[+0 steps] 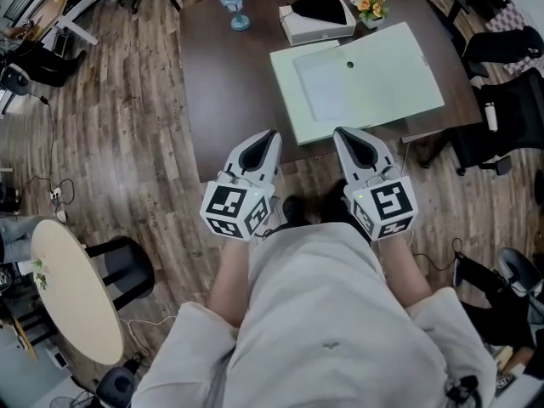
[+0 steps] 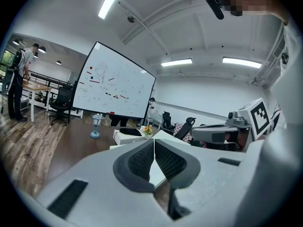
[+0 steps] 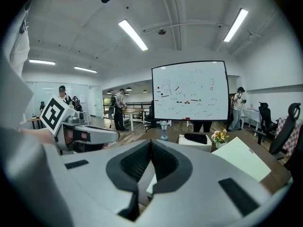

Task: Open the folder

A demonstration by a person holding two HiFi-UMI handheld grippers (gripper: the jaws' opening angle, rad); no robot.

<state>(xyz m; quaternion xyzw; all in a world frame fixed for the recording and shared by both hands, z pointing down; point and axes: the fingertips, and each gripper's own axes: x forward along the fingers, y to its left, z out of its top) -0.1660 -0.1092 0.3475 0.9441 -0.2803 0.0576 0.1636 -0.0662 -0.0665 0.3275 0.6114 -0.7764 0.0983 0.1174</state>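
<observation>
The white left gripper (image 1: 269, 136) is held just short of the dark brown wooden table (image 1: 221, 100), its jaws pressed together on nothing. The flat pale green folder (image 1: 365, 79) lies apparently closed at the table's near edge. The white right gripper (image 1: 343, 133) is likewise closed and empty. One pair of jaws should be parted, the cover's free edge pinched, and the lower leaf pinned. The whiteboard (image 3: 189, 91) scribbles cannot be read.
</observation>
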